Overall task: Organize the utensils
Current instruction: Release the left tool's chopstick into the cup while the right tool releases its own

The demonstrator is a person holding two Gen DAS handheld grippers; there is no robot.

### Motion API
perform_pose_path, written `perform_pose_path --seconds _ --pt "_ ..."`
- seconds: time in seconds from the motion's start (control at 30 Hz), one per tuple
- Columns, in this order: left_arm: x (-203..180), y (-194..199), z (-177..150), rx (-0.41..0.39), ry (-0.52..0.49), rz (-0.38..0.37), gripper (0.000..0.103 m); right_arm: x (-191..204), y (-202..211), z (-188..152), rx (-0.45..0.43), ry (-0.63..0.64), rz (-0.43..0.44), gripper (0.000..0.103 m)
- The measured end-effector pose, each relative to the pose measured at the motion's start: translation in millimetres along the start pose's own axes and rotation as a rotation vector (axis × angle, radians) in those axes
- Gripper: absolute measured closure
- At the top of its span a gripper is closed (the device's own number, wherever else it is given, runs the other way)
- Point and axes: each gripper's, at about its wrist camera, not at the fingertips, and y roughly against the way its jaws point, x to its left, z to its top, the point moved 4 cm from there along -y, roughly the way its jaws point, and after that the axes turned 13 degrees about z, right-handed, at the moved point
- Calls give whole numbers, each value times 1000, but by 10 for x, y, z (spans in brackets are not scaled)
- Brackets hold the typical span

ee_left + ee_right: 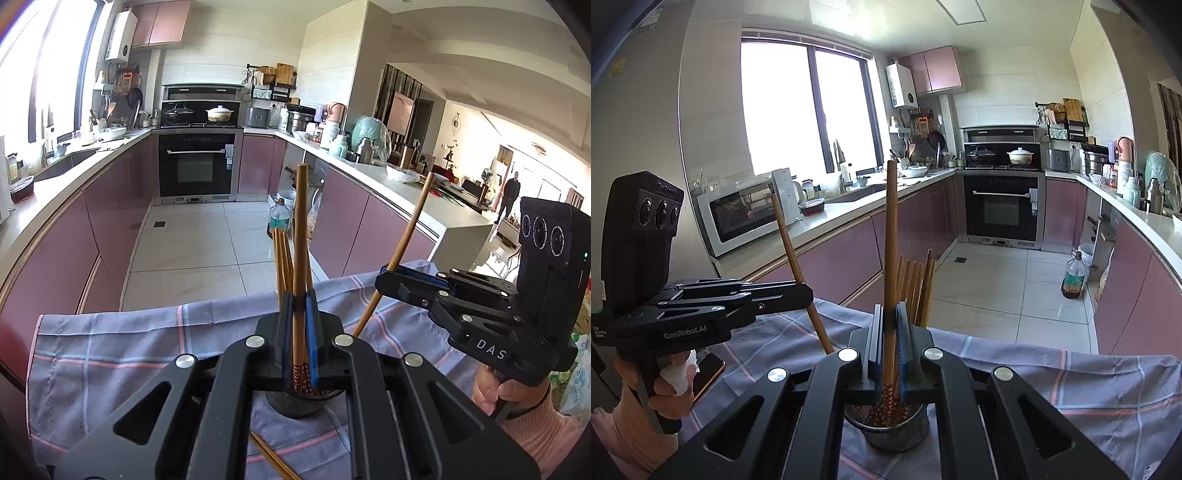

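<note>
Blue-grey checked cloth with pink stripes (129, 350) spread over the desk, hanging past its far edge; probably laid as a clean surface for sorting.

Left gripper (299, 299) directly above the holder, jaws clenched on one long brown bamboo chopstick (301, 240), held upright with its patterned red end down. Upright hold judged deliberate, so the stick can drop straight into the opening.

Right gripper (891, 310) likewise clamped on a second brown bamboo chopstick (891, 240), also near vertical in its own view, seen slanting from the left camera. Both grippers close together over the same spot, so some risk of the sticks or tools knocking.

Dark cylindrical metal mesh holder (894, 432) standing on the cloth, set back from the far edge of the desk, just below both sets of jaws.

- Contents: bundle of shorter-looking brown chopsticks (916, 284), leaning together toward the far side, patterned ends at the bottom. Count not clear.
- Whether the two gripped sticks already reach the bottom of the holder: cannot tell, jaws in the way.

One loose brown chopstick (273, 461) flat on the cloth near the desk's near edge, beside the holder's base, not yet collected.

Task judged well along: most sticks in the holder, two in hand, at least one left.
</note>
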Motion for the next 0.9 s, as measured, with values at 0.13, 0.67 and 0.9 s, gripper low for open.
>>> perform_pose_path --seconds 0.13,0.67,0.9 --pt "-27 -128 -83 36 -35 3 95 -12 -114 -37 46 -4 -2 98" --pt "52 -693 -271 158 -47 16 95 -193 -464 -197 181 -69 -39 97" --pt "87 -834 -348 181 -24 18 95 -209 -517 -239 186 -85 -55 96"
